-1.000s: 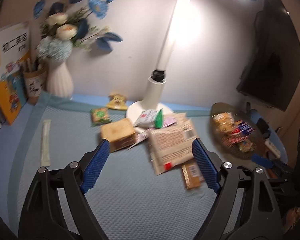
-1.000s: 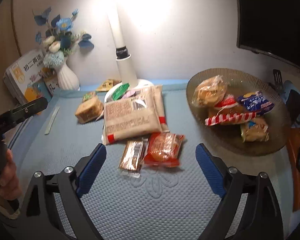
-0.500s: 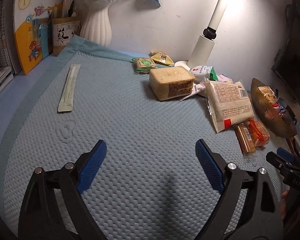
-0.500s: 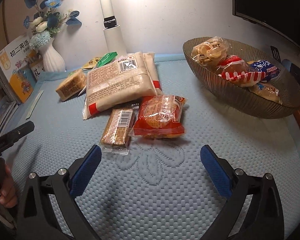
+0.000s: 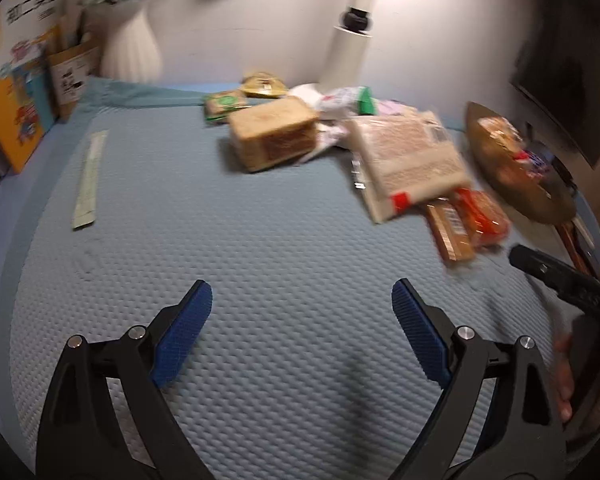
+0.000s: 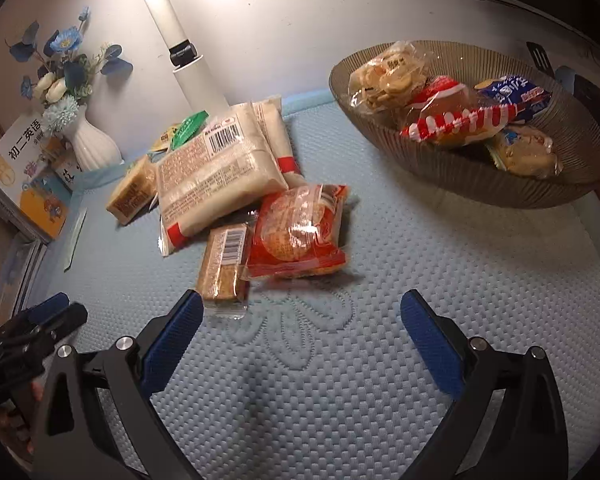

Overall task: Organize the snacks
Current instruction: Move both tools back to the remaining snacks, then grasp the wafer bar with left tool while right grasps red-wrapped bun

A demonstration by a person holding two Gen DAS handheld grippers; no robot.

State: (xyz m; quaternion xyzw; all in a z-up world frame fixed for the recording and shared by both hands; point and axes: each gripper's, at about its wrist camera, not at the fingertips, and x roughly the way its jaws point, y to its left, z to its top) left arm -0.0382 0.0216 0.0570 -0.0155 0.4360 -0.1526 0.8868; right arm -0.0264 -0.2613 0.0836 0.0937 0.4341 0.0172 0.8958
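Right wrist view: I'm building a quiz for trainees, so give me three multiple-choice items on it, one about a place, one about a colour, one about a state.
1. Where does the red packet lie?
A. In the bowl
B. On the mat, beside the brown bar
C. Under the vase

2. What colour are the pads on the right gripper fingers?
A. Blue
B. Yellow
C. White

3. What state is the right gripper in?
A. Shut on a packet
B. Shut on nothing
C. Open, holding nothing

Answers:
1 B: the packet rests on the mat against the brown bar, apart from the bowl.
2 A: both pads are plainly blue.
3 C: the fingers stand wide apart with only mat between them.
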